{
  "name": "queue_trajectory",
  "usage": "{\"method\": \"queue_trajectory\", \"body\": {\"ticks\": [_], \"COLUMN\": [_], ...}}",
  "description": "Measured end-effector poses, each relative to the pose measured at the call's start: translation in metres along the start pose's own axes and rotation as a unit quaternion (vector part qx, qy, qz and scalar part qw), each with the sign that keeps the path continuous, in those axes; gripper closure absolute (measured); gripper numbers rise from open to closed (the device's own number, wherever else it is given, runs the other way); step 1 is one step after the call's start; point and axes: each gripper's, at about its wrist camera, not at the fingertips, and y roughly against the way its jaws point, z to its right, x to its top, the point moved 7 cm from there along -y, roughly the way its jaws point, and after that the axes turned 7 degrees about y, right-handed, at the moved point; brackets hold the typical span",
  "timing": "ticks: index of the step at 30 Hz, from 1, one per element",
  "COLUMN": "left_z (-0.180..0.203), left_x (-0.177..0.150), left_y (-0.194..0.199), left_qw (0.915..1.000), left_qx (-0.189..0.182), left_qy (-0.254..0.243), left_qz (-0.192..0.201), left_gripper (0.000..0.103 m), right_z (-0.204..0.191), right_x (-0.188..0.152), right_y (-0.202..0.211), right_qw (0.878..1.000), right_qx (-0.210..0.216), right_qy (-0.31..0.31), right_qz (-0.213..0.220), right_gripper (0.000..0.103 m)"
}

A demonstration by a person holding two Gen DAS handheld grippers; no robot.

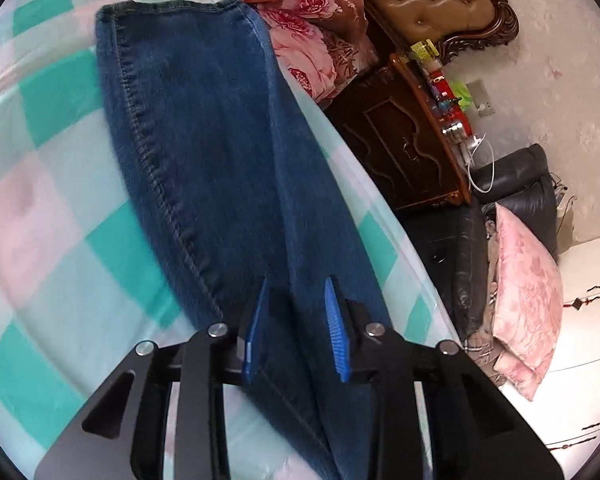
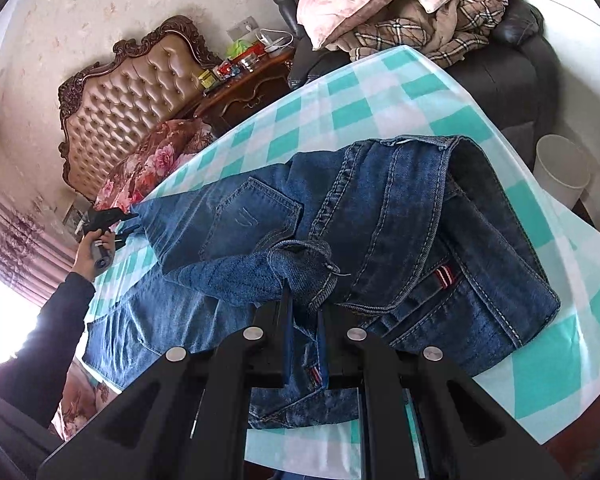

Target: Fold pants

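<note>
Blue denim jeans [image 2: 400, 240] lie on a green, pink and white checked cloth [image 2: 380, 96]. In the left wrist view one trouser leg [image 1: 204, 152] stretches away to its hem at the top. My left gripper [image 1: 298, 292] is open, its blue pads either side of the leg's edge, low over the cloth. In the right wrist view it shows small at the far leg end [image 2: 116, 216], held by a hand. My right gripper [image 2: 304, 304] is shut on a bunched fold of the jeans near the waist and crotch. The waistband lies rumpled to the right.
A floral quilt [image 1: 300, 32] and a tufted headboard [image 1: 424, 0] lie past the cloth. A dark wooden nightstand [image 1: 400, 144] with small items, a black armchair [image 2: 512, 60] with pink pillows, and a white bin [image 2: 560, 176] stand beside the cloth's edge.
</note>
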Motion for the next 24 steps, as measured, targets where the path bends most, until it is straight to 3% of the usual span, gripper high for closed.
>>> {"method": "queue_trajectory", "body": {"ticks": [1, 3, 7, 10, 14, 19, 22, 24], "left_z": [0.002, 0.007, 0.017, 0.017, -0.011, -0.074, -0.118, -0.142], "left_x": [0.004, 0.010, 0.012, -0.006, -0.061, -0.162, -0.202, -0.218], "left_y": [-0.003, -0.006, 0.030, 0.090, 0.182, 0.255, 0.260, 0.258], "left_qw": [1.0000, 0.9998, 0.9990, 0.9968, 0.9946, 0.9942, 0.9961, 0.9967], "left_qx": [-0.002, -0.002, -0.031, -0.039, -0.065, -0.046, -0.022, -0.011], "left_qy": [-0.003, -0.016, -0.032, -0.065, -0.063, -0.070, -0.064, -0.058], "left_qz": [-0.003, -0.011, 0.008, 0.028, 0.051, 0.067, 0.057, 0.055], "left_gripper": [0.077, 0.101, 0.102, 0.102, 0.102, 0.102, 0.102, 0.102], "right_z": [0.001, 0.002, 0.008, 0.018, 0.038, 0.080, 0.098, 0.103], "right_x": [0.000, -0.001, 0.008, 0.018, 0.029, 0.019, 0.000, -0.011], "right_y": [-0.001, -0.002, 0.007, 0.019, 0.035, 0.036, 0.024, 0.024], "right_qw": [1.000, 1.000, 1.000, 1.000, 0.999, 0.996, 0.992, 0.989], "right_qx": [-0.001, -0.001, -0.001, -0.008, -0.028, -0.060, -0.070, -0.066], "right_qy": [-0.001, -0.002, -0.006, -0.011, -0.018, -0.068, -0.101, -0.134], "right_qz": [-0.002, -0.004, 0.010, 0.021, 0.028, 0.009, -0.012, -0.011], "right_gripper": [0.091, 0.091, 0.091, 0.091, 0.091, 0.090, 0.079, 0.059]}}
